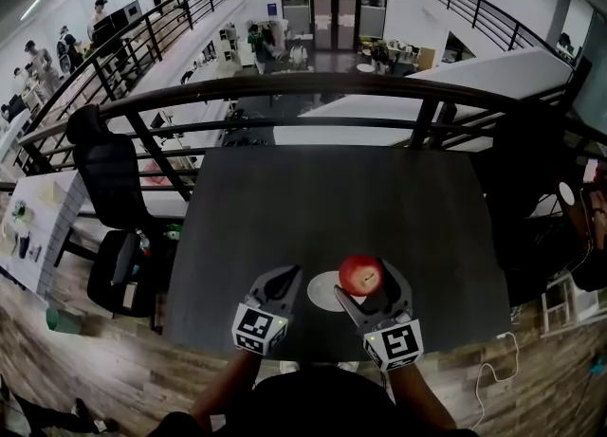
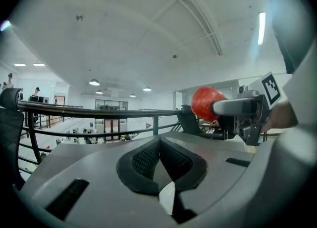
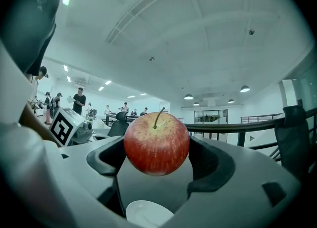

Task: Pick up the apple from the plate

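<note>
A red apple (image 1: 360,274) with a stem is lifted clear of the small white plate (image 1: 321,291), which lies on the dark table near its front edge. My right gripper (image 1: 368,285) is shut on the apple. In the right gripper view the apple (image 3: 156,143) sits upright between the two dark pads, and the plate (image 3: 147,215) shows below it. To the left of the plate my left gripper (image 1: 278,283) is shut with nothing in it. In the left gripper view its pads (image 2: 148,159) meet, and the apple (image 2: 207,103) shows at the right in the other gripper.
The dark table (image 1: 332,208) stands against a black railing (image 1: 313,89) over a lower floor. A black office chair (image 1: 109,189) is at the table's left. A white cable (image 1: 493,369) trails on the wooden floor at the right.
</note>
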